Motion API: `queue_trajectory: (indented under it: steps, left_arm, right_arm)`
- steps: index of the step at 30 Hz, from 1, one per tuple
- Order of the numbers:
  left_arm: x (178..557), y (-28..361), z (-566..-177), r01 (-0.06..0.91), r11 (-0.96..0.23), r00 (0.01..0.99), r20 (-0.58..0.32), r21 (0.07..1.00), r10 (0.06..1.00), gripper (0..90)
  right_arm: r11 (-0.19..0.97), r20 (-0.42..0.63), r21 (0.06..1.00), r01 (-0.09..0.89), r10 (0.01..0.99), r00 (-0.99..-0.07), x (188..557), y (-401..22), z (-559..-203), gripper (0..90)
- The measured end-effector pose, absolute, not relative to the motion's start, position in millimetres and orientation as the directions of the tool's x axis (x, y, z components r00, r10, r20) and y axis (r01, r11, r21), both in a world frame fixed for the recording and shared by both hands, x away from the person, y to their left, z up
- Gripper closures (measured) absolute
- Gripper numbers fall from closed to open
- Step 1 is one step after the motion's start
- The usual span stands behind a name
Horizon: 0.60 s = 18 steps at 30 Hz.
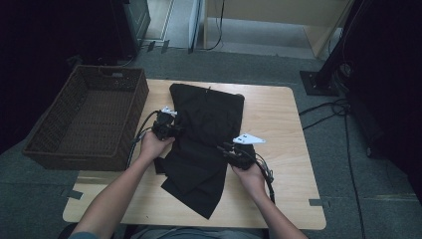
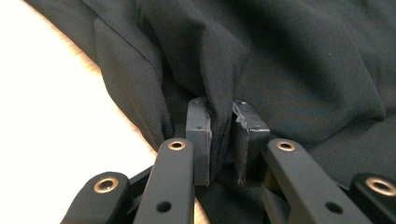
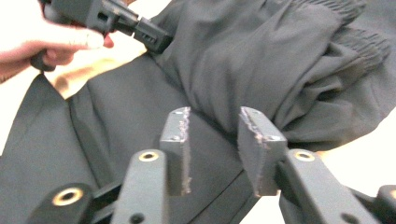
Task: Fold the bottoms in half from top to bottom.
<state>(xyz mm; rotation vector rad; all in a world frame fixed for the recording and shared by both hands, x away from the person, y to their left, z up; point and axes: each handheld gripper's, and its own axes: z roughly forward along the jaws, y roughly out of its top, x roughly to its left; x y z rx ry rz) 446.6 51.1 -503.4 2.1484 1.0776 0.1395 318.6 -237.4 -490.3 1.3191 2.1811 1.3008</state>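
A black garment (image 1: 209, 114) lies spread and partly folded across the wooden table (image 1: 278, 114). My left gripper (image 1: 175, 130) is at the garment's left edge. In the left gripper view a raised fold of the cloth (image 2: 303, 60) runs down between its pads, and the left gripper (image 2: 219, 135) is shut on that fold. My right gripper (image 1: 223, 148) sits at the garment's right side, low over the cloth. In the right gripper view the right gripper (image 3: 214, 140) is open, the gathered cloth (image 3: 280, 56) lies beyond its jaws, and nothing is between them. The other hand (image 3: 46, 42) holds the left gripper (image 3: 154, 37) at upper left.
A dark wicker basket (image 1: 107, 69) stands at the table's left edge, beside my left hand. Bare wood runs along the table's right side and front. Cables (image 1: 343, 109) and a stand base (image 1: 318, 82) lie on the floor to the right.
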Motion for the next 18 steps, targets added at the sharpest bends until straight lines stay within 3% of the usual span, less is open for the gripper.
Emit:
queue_trajectory:
  steps: [4, 12, 18]
  left_arm:
    - [444.4, 52.1, -504.4, 0.656, -0.385, 0.644, -0.217, 0.649, 0.734, 78.8]
    - [446.1, 49.8, -505.8, 0.648, -0.38, 0.642, -0.206, 0.66, 0.738, 79.3]
    - [458.5, 43.2, -504.1, 0.666, -0.366, 0.614, -0.198, 0.65, 0.764, 78.9]
  right_arm:
    - [0.183, 0.22, 0.765, 0.618, 0.827, -0.517, 326.5, -236.3, -504.6, 67.1]
    - [0.17, 0.167, 0.783, 0.599, 0.87, -0.464, 352.9, -241.3, -517.3, 69.2]
    - [0.162, 0.184, 0.76, 0.629, 0.876, -0.447, 384.5, -247.0, -514.8, 67.8]
